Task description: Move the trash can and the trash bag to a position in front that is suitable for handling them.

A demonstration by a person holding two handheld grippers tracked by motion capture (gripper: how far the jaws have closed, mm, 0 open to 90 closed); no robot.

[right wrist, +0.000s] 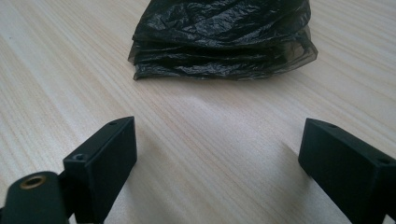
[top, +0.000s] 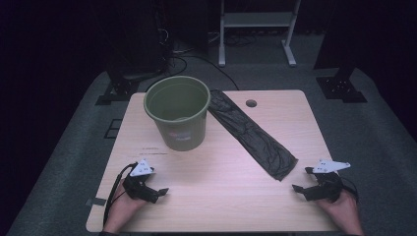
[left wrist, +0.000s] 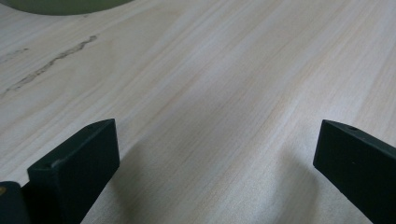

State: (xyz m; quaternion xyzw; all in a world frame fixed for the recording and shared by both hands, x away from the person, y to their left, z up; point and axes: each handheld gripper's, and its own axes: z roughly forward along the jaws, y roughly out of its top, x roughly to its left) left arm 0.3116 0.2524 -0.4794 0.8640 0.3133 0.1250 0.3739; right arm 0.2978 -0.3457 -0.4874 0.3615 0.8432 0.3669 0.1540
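**Approach to the folded bin liner, both claws open**

I have both claws resting low at the near edge of the surface (top: 216,162). The left claw (top: 156,191) stands wide open with nothing between its jaws; its own view shows bare wood grain ahead. The right claw (top: 301,180) is also open and empty, aimed at the near end of the black bin liner (right wrist: 219,39).

The bin liner (top: 253,135) lies flat as a long folded strip, running diagonally from beside the green plastic bucket (top: 178,112) toward the right claw. Its far end sits just beside the bucket's rim; its near end is a short way ahead of the right jaws, apart from them.

Procedure, as I judge it: I advance the right claw level and low so the lower jaw slides under the stacked folds. I close on all layers at the edge, not the top ply alone, since thin film slips and separates. I hold the left claw ready to pin or take the other end.

The bucket carries a small label (top: 180,135) on its near side; the print is too blurred to read.
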